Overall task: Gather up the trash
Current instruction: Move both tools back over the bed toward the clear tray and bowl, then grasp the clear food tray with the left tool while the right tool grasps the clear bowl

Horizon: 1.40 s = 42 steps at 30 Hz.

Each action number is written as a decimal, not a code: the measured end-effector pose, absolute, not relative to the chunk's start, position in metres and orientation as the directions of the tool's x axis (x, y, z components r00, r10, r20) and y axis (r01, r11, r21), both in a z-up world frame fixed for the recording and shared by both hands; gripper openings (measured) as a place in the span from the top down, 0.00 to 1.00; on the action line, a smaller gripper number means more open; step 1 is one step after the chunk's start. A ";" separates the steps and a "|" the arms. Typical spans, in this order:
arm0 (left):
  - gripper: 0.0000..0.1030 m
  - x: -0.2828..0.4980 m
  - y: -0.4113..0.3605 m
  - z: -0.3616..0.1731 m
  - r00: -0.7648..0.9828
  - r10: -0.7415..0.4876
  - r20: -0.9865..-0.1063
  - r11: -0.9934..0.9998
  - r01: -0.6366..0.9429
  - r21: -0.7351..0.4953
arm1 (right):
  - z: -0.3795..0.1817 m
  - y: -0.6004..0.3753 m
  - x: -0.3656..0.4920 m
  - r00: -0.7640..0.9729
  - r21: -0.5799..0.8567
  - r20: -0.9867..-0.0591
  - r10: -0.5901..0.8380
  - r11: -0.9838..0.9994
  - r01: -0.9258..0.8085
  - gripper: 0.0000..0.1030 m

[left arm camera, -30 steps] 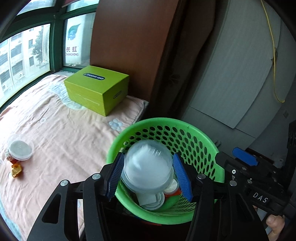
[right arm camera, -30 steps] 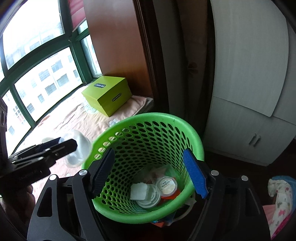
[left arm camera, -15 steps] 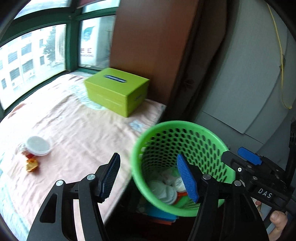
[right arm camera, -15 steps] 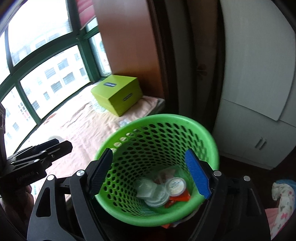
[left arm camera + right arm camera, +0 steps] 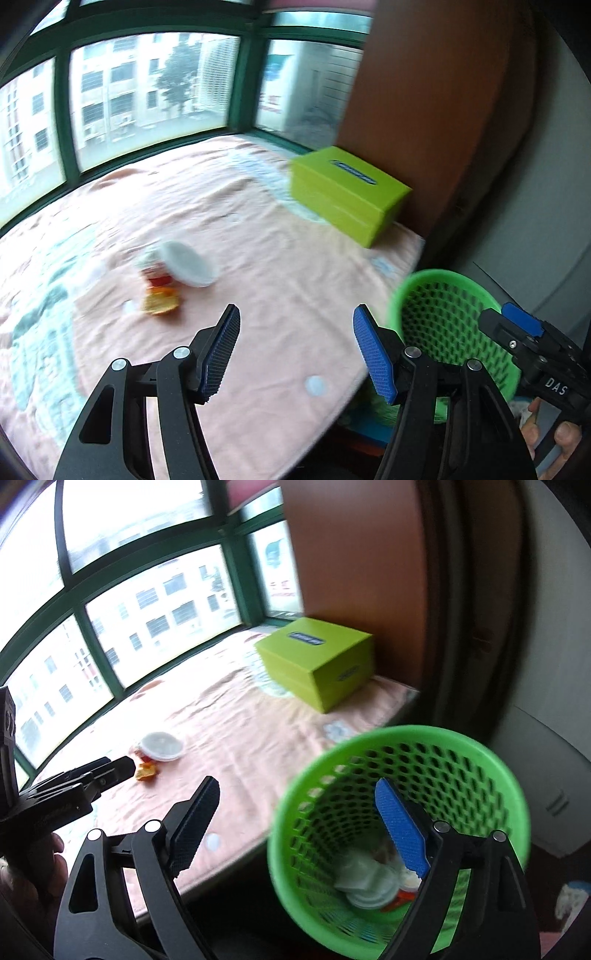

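On the far left of the left wrist view we have only the pink bedcover [image 5: 258, 258] — a soft, rumpled cloth with pale printed shapes — running up to the green-framed windows. A little right of that lies what we take to be the remaining trash: a round white plastic lid or tub [image 5: 186, 264], seen tilted and smeared by blur, touching a red scrap, with a crumpled orange-yellow wrapper [image 5: 160, 302] just in front of it. These sit ahead and to the left of our left gripper [image 5: 293, 350], whose blue ribbed pads stand spread with nothing between them, only bare cloth. The right wrist view shows the same cluster [image 5: 157, 753] well left of our right gripper [image 5: 299, 827], with the left tool's black tips reaching toward it, so we judge the left hand the nearer one for the pick.

The lid looks thin, stiff and smooth; its flat disc gives no long axis, so we would want the pads across its rim. The wrapper looks light and crushable — any pinch should do.

Further right stands the lime-green cardboard box [image 5: 347, 192], crisp-edged, against the brown panel. Rightmost is the green perforated basket [image 5: 491, 760], off the bed's edge, already holding white lids and a red scrap. Our right gripper's jaws have just been opening; they stand spread, one over the cloth and one in front of the basket's mouth, gripping nothing.
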<state>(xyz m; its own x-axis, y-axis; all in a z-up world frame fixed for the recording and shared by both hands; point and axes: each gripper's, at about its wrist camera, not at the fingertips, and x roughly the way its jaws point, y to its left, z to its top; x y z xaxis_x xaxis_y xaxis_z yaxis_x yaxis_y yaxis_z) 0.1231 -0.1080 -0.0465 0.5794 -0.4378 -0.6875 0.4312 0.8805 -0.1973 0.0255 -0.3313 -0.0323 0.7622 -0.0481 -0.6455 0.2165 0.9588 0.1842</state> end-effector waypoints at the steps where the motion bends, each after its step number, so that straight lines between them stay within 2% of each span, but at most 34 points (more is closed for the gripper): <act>1: 0.40 0.126 -0.101 -0.048 0.586 -0.425 -0.690 0.889 0.415 -0.195 | -0.033 -0.326 0.031 0.762 0.186 -0.647 -0.035 0.961 0.203 0.17; 10: 0.40 0.163 -0.024 -0.058 0.639 -0.305 -0.706 0.948 0.275 -0.160 | -0.036 -0.284 0.073 0.751 0.176 -0.660 0.037 0.979 0.107 0.16; 12: 0.33 0.175 -0.009 -0.062 0.648 -0.271 -0.712 0.959 0.245 -0.143 | -0.037 -0.276 0.081 0.748 0.174 -0.662 0.052 0.981 0.086 0.16; 18: 0.32 0.213 0.034 -0.077 0.644 -0.194 -0.740 0.977 0.197 -0.084 | -0.042 -0.254 0.106 0.732 0.167 -0.676 0.081 0.985 0.046 0.15; 25: 0.26 0.254 0.062 -0.104 0.598 -0.183 -0.780 0.972 0.228 -0.054 | -0.049 -0.231 0.136 0.709 0.167 -0.696 0.115 0.986 0.004 0.15; 42: 0.26 0.317 0.062 -0.156 0.517 -0.185 -0.836 0.941 0.338 0.002 | -0.075 -0.205 0.192 0.649 0.201 -0.737 0.191 0.978 -0.060 0.15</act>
